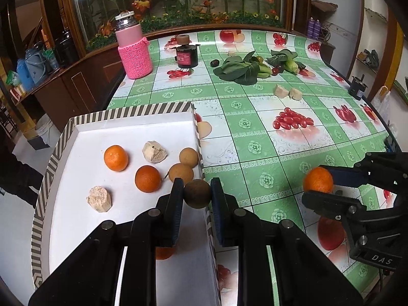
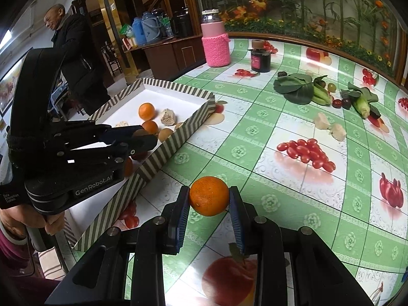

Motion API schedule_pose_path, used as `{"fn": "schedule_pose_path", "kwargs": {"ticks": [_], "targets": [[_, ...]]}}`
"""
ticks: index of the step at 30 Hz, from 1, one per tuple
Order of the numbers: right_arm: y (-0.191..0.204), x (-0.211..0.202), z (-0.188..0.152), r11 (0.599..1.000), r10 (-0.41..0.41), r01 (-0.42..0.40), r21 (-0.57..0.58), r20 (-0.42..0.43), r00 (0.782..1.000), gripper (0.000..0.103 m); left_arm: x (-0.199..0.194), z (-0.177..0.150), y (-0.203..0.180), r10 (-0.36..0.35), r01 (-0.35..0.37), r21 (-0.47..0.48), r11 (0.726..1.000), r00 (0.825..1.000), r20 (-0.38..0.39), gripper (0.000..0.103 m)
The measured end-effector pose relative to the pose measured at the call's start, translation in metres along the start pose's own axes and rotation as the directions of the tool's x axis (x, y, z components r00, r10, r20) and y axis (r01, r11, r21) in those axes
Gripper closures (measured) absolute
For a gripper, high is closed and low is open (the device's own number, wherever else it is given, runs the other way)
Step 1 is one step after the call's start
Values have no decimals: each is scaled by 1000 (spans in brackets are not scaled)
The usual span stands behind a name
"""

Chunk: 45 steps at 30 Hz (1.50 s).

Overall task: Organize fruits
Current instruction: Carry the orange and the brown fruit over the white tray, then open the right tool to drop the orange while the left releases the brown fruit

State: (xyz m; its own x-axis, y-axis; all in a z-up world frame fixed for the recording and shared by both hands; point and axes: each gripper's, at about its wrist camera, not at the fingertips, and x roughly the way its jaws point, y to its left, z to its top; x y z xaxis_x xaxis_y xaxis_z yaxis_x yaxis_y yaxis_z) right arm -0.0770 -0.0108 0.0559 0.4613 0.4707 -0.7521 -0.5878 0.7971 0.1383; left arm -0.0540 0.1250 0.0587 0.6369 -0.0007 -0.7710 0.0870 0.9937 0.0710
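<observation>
Left wrist view: the left tongs (image 1: pixel 197 193) are clamped on a brown round fruit (image 1: pixel 197 193), held over the right-hand wall of the striped tray (image 1: pixel 53 163). The right tongs (image 2: pixel 209 200) are clamped on a mandarin (image 2: pixel 209 195), held above the counter (image 2: pixel 267 168) just outside the tray, whose near wall is seen at the left in the right wrist view.

Inside the tray, 2 mandarins, 2 tan round fruits (image 1: pixel 181 173) and 2 pale chunks are recorded on the white floor; a further orange item is partly hidden beneath the left tongs.

Step in hand, as judged: the brown fruit is to be deposited in the tray. It is advised that the left tongs be carried inward past the wall before opening, and lowered close to the floor, since round fruit is likely to roll. A bare patch should be chosen, as the tan fruits lie directly ahead and could be knocked. The mandarin should be held back until the left tongs are clear, because both tools would otherwise meet over the same wall.

Elsewhere on the counter, well apart from the tray, are noted: leafy greens (image 1: pixel 238 67) with small dark fruits among them, 2 pale chunks (image 1: pixel 288 92), a pink flask (image 1: pixel 134 48) and a dark jar (image 1: pixel 187 54). None obstructs the deposit.
</observation>
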Motion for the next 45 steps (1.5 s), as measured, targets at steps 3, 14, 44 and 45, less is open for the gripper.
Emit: {"fn": "schedule_pose_path", "kwargs": {"ticks": [3, 14, 44, 45], "targets": [[3, 1, 2, 1000, 6, -6, -6, -1, 1000, 72, 0, -2, 4, 1, -1, -5, 1000, 1000, -2, 84], [24, 11, 11, 998, 29, -30, -50, -9, 1000, 72, -3, -9, 25, 22, -22, -33, 999, 1000, -8, 84], [117, 81, 60, 958, 143, -162, -235, -97, 985, 72, 4, -48, 123, 99, -116, -180, 977, 990, -100, 84], [120, 86, 61, 957, 141, -163, -240, -104, 984, 72, 5, -47, 124, 99, -116, -182, 977, 990, -101, 84]]}}
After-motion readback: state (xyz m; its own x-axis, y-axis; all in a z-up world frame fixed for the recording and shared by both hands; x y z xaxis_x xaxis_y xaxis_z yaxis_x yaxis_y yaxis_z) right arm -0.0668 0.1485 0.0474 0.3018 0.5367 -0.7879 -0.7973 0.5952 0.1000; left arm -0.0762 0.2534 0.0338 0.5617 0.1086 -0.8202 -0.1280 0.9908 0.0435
